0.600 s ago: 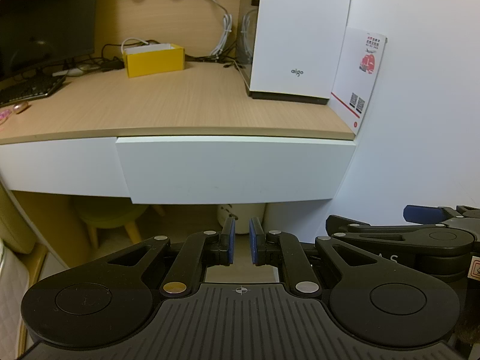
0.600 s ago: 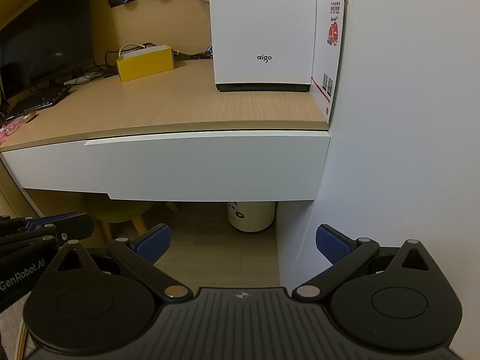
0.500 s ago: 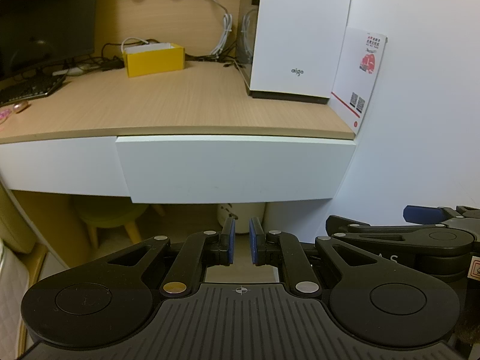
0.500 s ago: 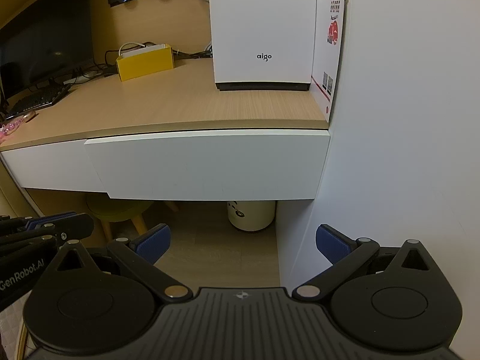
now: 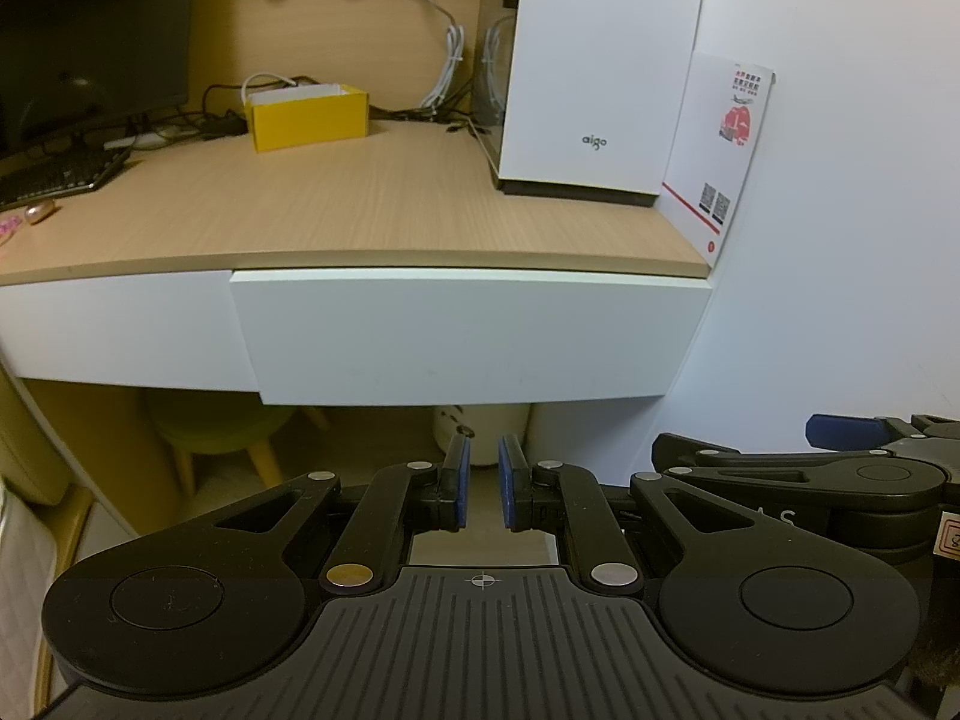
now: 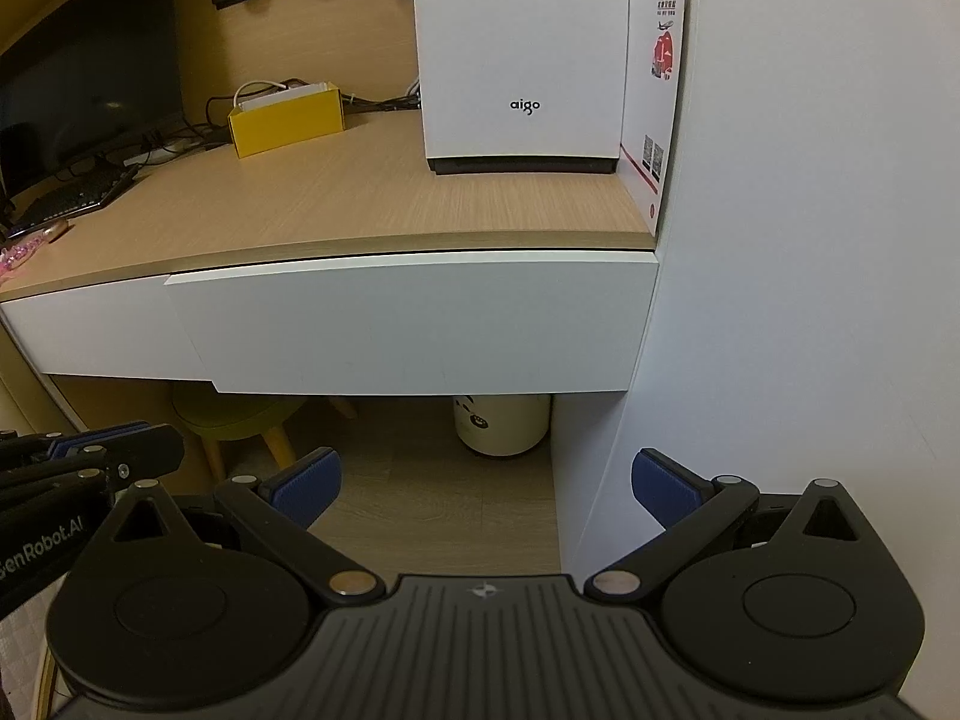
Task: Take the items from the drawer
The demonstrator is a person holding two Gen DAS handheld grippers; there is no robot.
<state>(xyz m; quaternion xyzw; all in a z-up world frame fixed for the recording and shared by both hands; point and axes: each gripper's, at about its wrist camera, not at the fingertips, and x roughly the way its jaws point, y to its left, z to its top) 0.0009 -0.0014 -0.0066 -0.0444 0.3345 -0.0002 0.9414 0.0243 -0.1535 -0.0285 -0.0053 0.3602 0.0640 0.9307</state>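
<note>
A white drawer front (image 5: 462, 336) (image 6: 420, 327) sits closed under the wooden desk top (image 5: 336, 204) (image 6: 360, 198), at the right end beside the white wall. Nothing of its contents shows. My left gripper (image 5: 482, 468) hangs below and in front of the drawer, shut, its blue pads close together with nothing between them. My right gripper (image 6: 486, 483) is held at about the same distance from the drawer, open wide and empty. Each gripper shows at the edge of the other's view: the right gripper (image 5: 840, 456) and the left gripper (image 6: 90, 456).
On the desk stand a white aigo tower (image 5: 600, 60) (image 6: 522, 54), a leaflet (image 5: 720, 150) against the wall, a yellow box (image 5: 309, 114) (image 6: 285, 117), cables, a keyboard (image 5: 54, 180) and a monitor (image 5: 90, 30). Under the desk are a green stool (image 6: 234, 420) and a cream bin (image 6: 501, 423).
</note>
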